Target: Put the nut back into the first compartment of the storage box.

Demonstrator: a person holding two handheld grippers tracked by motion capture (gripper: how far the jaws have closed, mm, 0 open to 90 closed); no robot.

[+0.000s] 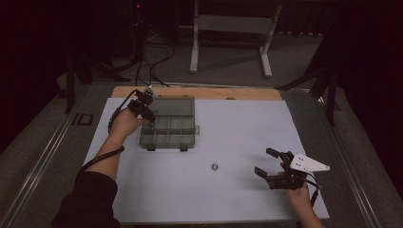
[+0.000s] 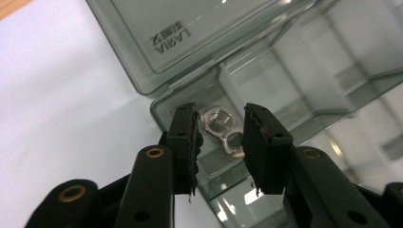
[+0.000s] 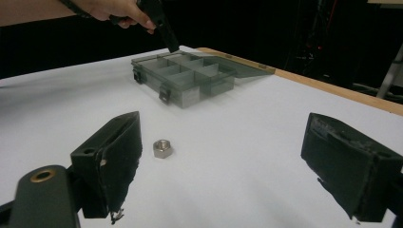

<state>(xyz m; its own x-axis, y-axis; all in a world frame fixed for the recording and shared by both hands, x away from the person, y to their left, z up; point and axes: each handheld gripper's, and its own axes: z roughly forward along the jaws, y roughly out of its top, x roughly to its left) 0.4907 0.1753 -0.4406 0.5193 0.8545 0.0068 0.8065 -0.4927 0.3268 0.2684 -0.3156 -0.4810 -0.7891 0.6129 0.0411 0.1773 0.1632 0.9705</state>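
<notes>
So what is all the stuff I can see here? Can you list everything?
Clear smoky-grey plastic compartment box: one, lid open, far left of the table.
Small clear plastic piece with two rings: one, in a corner compartment of the box, between the left tool's jaws.
Silver metal hex nut: one, on the sheet, near the middle.
White sheet-covered table: one, wooden far edge.
White metal frame: one, on the floor beyond.
Left tool: black, open, at the box.
Right tool: black, open wide, facing the nut.
</notes>
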